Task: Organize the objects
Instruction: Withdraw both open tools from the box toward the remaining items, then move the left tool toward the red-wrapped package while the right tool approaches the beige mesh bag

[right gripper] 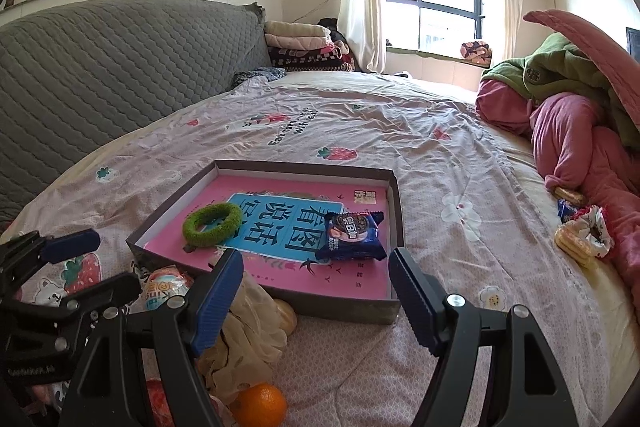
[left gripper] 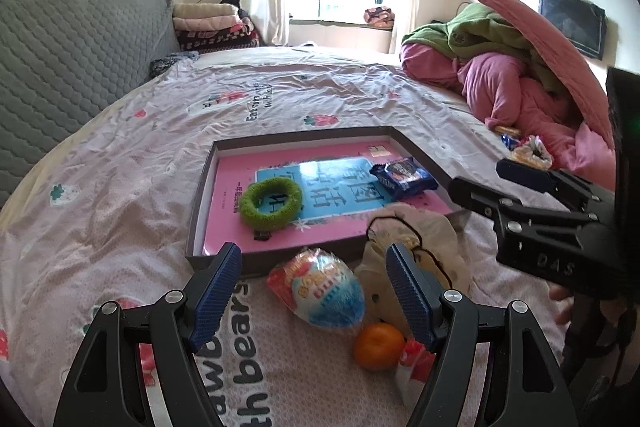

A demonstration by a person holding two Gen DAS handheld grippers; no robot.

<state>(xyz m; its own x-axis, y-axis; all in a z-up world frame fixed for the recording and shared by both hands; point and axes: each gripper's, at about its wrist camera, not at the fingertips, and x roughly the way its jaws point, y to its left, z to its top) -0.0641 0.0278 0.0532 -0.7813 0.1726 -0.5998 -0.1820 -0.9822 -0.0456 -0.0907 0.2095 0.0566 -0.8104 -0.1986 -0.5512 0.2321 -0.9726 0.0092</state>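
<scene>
My left gripper partly covers the cream cloth bag. The red packet beside the orange stays largely hidden.

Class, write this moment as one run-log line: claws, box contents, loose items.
left claw: open, empty | right claw: open, empty | box: green ring, blue snack packet | loose: orange, egg-shaped toy

Left tongs and right tongs, black angular frames, silver screws, ribbed blue pads
</scene>
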